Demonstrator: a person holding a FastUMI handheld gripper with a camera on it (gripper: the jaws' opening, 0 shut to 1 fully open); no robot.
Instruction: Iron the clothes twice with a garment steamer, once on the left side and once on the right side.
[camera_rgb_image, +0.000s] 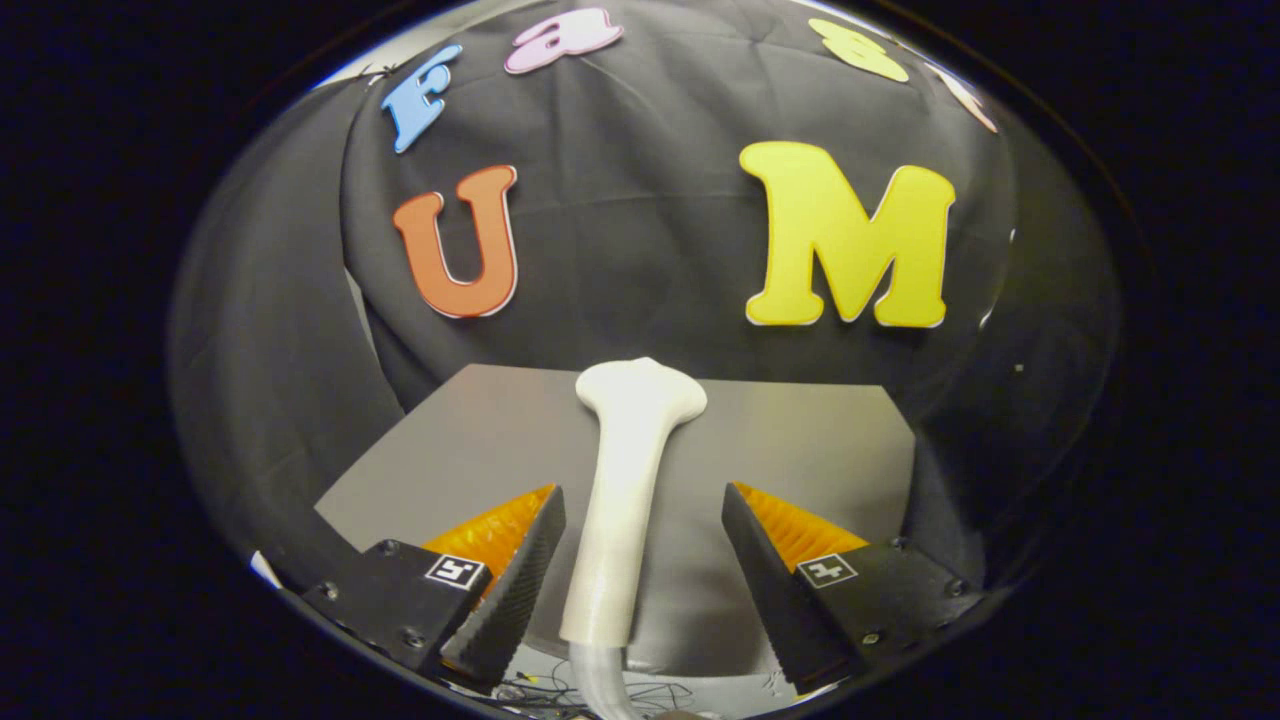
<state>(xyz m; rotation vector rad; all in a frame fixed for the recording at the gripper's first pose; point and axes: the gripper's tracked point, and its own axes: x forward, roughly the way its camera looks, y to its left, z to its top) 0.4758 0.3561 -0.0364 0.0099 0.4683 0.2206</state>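
Note:
A white garment steamer (625, 500) lies lengthwise on a flat grey surface (480, 440), its wide head (640, 395) pointing away from me toward the booth's wall. Its handle runs back between my fingers, and a pale hose (602, 685) leaves its near end. My gripper (641, 490) is open, one finger on each side of the handle. The left finger (520, 580) is close to the handle with a small gap. The right finger (770, 580) stands farther off. I cannot tell whether the grey surface is the clothing or a bare tabletop.
Black cloth walls close in the grey surface behind and on both sides. At its near edge, below the fingers, some thin cables (535, 690) lie on a paler floor. Bare grey surface stretches to the left and right of the steamer's head.

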